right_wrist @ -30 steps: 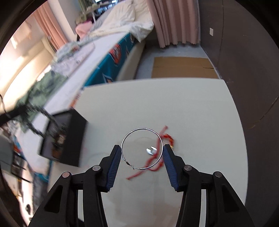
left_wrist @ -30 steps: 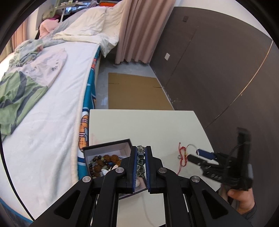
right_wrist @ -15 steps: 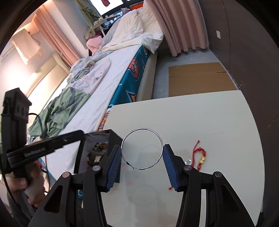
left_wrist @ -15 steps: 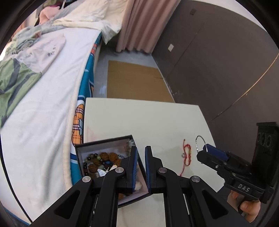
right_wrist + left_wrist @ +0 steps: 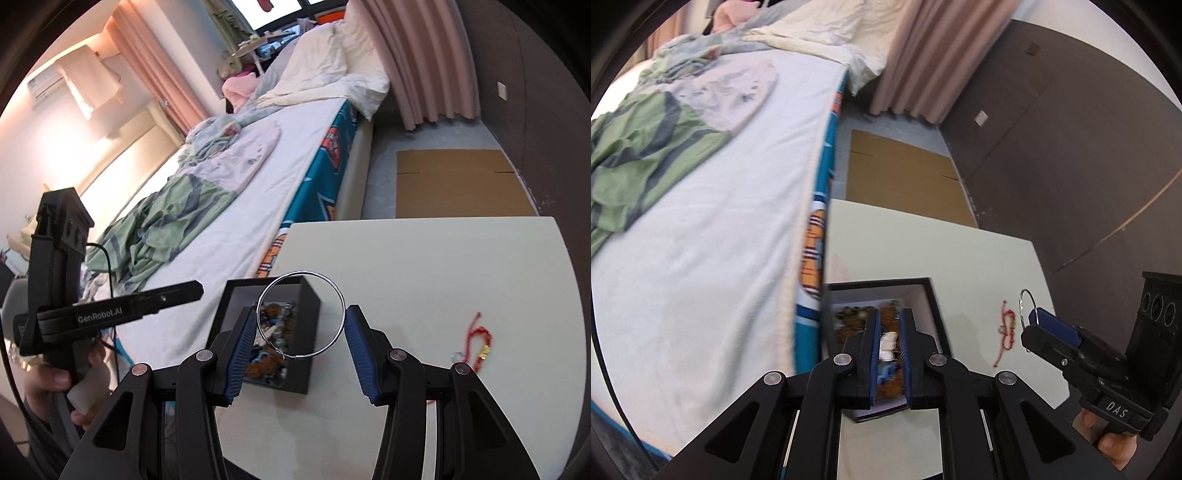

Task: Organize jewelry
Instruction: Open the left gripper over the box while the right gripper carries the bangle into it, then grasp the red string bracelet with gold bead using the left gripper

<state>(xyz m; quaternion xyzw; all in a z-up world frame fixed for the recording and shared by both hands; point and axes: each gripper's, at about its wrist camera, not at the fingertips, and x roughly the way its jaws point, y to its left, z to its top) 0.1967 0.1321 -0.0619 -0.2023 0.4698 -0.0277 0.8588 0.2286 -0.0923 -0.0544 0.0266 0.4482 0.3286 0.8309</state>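
A black jewelry box (image 5: 932,302) (image 5: 310,299) holding beads and bracelets stands at the left edge of the white table (image 5: 960,251). My right gripper (image 5: 301,325) is shut on a thin silver hoop (image 5: 334,288), held in the air over the box's right side; the hoop also shows in the left wrist view (image 5: 1027,306). My left gripper (image 5: 888,332) hangs just above the box with its jaws nearly closed and nothing clearly between them. A red string bracelet with a gold charm (image 5: 482,341) (image 5: 1006,328) lies on the table to the right.
A bed (image 5: 701,221) with white sheets and green clothing runs along the table's left edge. Flat cardboard (image 5: 897,177) lies on the floor beyond the table. A dark wall (image 5: 1071,147) stands at the right. A small silver piece (image 5: 457,356) lies beside the red bracelet.
My right gripper lifted the silver hoop off the table and carried it left over the box. My left gripper let the beaded piece go into the box and drew back over it.
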